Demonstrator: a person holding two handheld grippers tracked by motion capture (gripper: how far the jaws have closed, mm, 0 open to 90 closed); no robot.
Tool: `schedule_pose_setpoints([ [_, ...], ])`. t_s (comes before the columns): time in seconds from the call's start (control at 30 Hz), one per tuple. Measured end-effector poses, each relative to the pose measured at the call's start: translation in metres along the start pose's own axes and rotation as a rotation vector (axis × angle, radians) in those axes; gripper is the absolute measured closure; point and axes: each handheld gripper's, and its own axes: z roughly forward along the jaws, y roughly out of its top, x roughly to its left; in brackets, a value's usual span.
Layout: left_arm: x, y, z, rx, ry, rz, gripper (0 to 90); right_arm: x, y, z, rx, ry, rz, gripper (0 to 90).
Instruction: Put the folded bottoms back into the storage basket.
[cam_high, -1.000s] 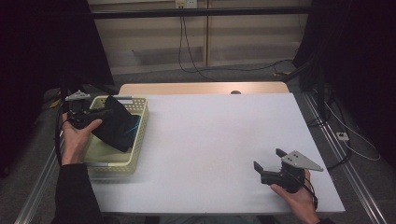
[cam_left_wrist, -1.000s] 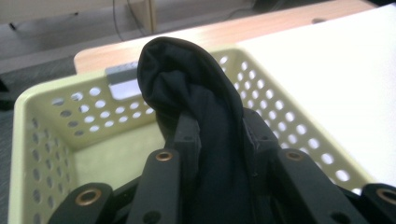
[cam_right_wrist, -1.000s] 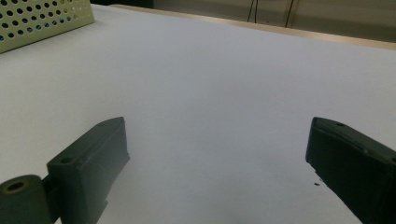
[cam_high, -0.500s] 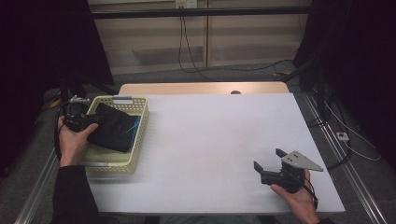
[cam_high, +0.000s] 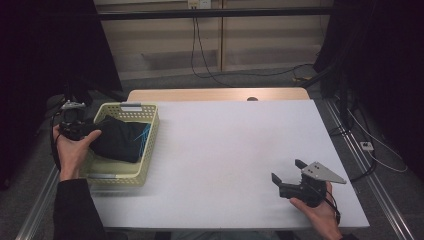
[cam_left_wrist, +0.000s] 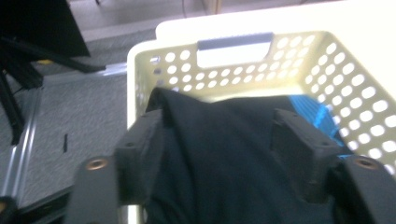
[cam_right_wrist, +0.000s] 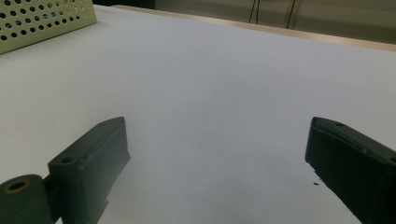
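Note:
A black cloth (cam_high: 120, 140) with a blue pattern lies in the pale yellow perforated basket (cam_high: 114, 175) at the table's left. My left gripper (cam_high: 82, 131) is at the basket's left rim, held in a hand. In the left gripper view its jaws stand wide apart around the black cloth (cam_left_wrist: 224, 158), which bulges between and over them inside the basket (cam_left_wrist: 327, 70); I read the left gripper (cam_left_wrist: 219, 126) as open. My right gripper (cam_high: 286, 170) rests low at the table's front right, open and holding nothing. In its own view the right gripper (cam_right_wrist: 217, 140) has bare white tabletop between its jaws.
The white tabletop (cam_high: 235, 145) stretches between basket and right gripper. A wooden strip (cam_high: 215, 95) runs along the far edge. Cables (cam_high: 360, 135) lie on the floor to the right. A corner of the basket (cam_right_wrist: 42, 21) shows at the top left of the right gripper view.
The left gripper has carried the black cloth down into the basket and drawn back to the left rim. The cloth now lies flat inside. The right gripper has stayed put.

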Motion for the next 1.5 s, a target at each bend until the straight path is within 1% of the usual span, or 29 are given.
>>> schedule_pose_setpoints([
  [0.07,-0.006,0.003,0.000,0.001,-0.008,0.019,28.8,0.000,0.000,0.000,0.000,0.001,0.000,5.8],
  [0.17,-0.017,0.006,0.006,0.027,-0.030,0.048,32.3,0.000,0.000,0.000,0.000,0.001,0.000,5.8],
  [0.2,-0.020,0.007,0.009,0.031,-0.039,0.058,37.1,0.000,0.000,0.000,0.000,0.001,0.001,5.8],
  [0.27,-0.026,0.007,0.015,0.062,-0.059,0.091,49.8,0.000,0.000,0.000,0.000,0.001,0.000,5.8],
  [0.3,-0.029,0.007,0.018,0.077,-0.053,0.108,56.2,0.000,0.000,0.000,0.001,0.002,0.001,5.8],
  [0.33,-0.033,0.006,0.024,0.106,-0.048,0.130,61.1,0.000,0.000,0.000,0.001,0.002,0.001,5.8],
  [0.37,-0.035,0.005,0.028,0.127,-0.046,0.141,66.4,0.000,0.000,0.000,0.001,0.001,0.000,5.7],
  [0.4,-0.036,0.005,0.031,0.144,-0.044,0.150,69.8,0.000,0.000,0.000,0.001,0.001,0.001,5.7],
  [0.43,-0.037,0.003,0.036,0.183,-0.037,0.160,72.7,0.000,0.000,0.000,0.000,0.001,0.001,5.6],
  [0.47,-0.037,0.001,0.039,0.202,-0.037,0.167,73.5,0.000,0.000,0.000,0.001,0.000,0.002,5.7],
  [0.5,-0.036,-0.001,0.042,0.213,-0.042,0.165,76.0,0.000,0.000,0.000,0.001,0.001,0.001,5.7],
  [0.53,-0.034,-0.003,0.045,0.229,-0.045,0.149,78.2,0.000,0.000,0.000,0.001,0.001,0.001,5.7],
  [0.57,-0.033,-0.004,0.046,0.243,-0.030,0.150,80.1,0.000,0.000,0.000,0.000,0.001,0.001,5.6],
  [0.63,-0.031,-0.008,0.049,0.266,0.020,0.133,83.3,0.000,0.000,0.000,0.000,0.002,0.001,5.6],
  [0.67,-0.029,-0.009,0.049,0.291,0.044,0.140,85.0,0.000,0.000,0.000,-0.001,0.003,0.000,5.7],
  [0.73,-0.026,-0.010,0.050,0.317,0.105,0.126,87.7,0.000,0.000,-0.001,-0.003,0.004,0.002,5.7],
  [0.77,-0.025,-0.011,0.050,0.317,0.094,0.123,87.7,0.000,0.000,0.000,-0.002,0.003,0.002,5.6],
  [0.8,-0.024,-0.012,0.051,0.326,0.083,0.131,87.7,0.000,0.000,0.000,-0.001,0.004,0.001,5.6],
  [0.87,-0.024,-0.014,0.053,0.344,0.114,0.125,88.5,0.000,0.000,-0.001,-0.002,0.002,0.002,5.6],
  [0.9,-0.024,-0.015,0.054,0.346,0.111,0.124,88.6,0.000,0.000,0.000,-0.001,0.003,0.001,5.6],
  [0.97,-0.024,-0.016,0.057,0.372,0.118,0.148,88.4,0.000,0.000,0.000,-0.001,0.003,0.001,5.6],
  [1.0,-0.026,-0.016,0.058,0.365,0.130,0.143,88.3,0.000,0.000,-0.001,-0.002,0.003,0.001,5.6],
  [1.07,-0.026,-0.015,0.057,0.357,0.126,0.154,88.3,0.000,0.000,0.000,-0.001,0.004,0.001,5.6],
  [1.13,-0.026,-0.016,0.058,0.370,0.126,0.153,88.3,0.001,0.000,0.000,-0.001,0.005,-0.001,5.6],
  [1.2,-0.025,-0.018,0.061,0.386,0.116,0.148,88.3,0.001,0.000,-0.001,-0.003,0.006,-0.001,5.6],
  [1.3,-0.023,-0.022,0.066,0.417,0.110,0.119,88.1,0.001,0.000,-0.001,-0.003,0.007,0.000,5.6],
  [1.33,-0.022,-0.022,0.066,0.415,0.107,0.114,87.9,0.001,0.000,-0.001,-0.003,0.007,-0.001,5.6],
  [1.4,-0.020,-0.023,0.066,0.408,0.102,0.082,88.0,0.001,0.000,-0.001,-0.002,0.007,-0.001,5.6],
  [1.5,-0.019,-0.026,0.070,0.433,0.095,0.077,88.0,0.001,0.000,-0.001,0.002,0.011,0.000,5.6],
])
